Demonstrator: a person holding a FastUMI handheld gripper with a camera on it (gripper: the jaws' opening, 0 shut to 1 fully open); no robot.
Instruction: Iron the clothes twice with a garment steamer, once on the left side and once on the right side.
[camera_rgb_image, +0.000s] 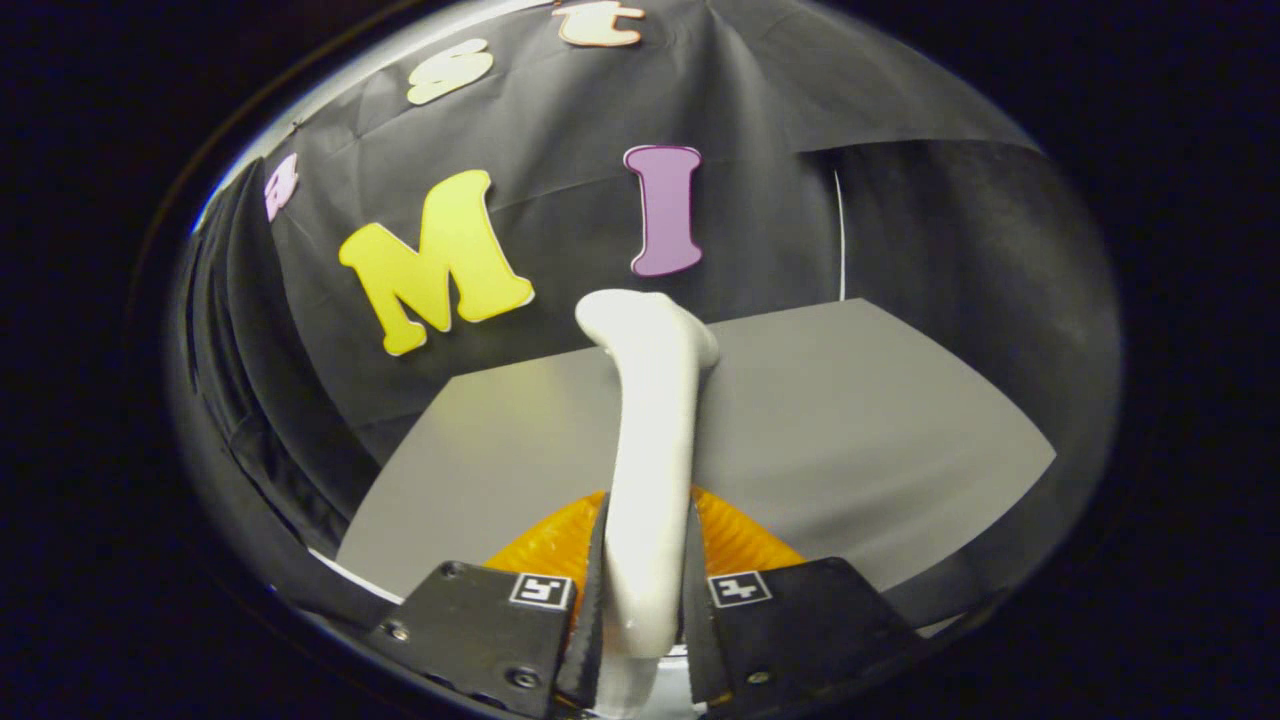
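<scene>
A white garment steamer (652, 420) stands up between my fingers, its handle running forward and its head bending to the right at the far end. My gripper (645, 560) is shut on the steamer's handle, with both fingers pressing its sides. An orange ribbed garment (545, 550) lies just under and behind the fingers, mostly hidden by them and by the steamer. It rests on a grey table (850, 430) that stretches beyond the steamer's head.
The booth's black cloth wall (560, 120) rises behind the table's far edge and wraps round to the left and right. The table's right corner (1045, 460) lies ahead to the right.
</scene>
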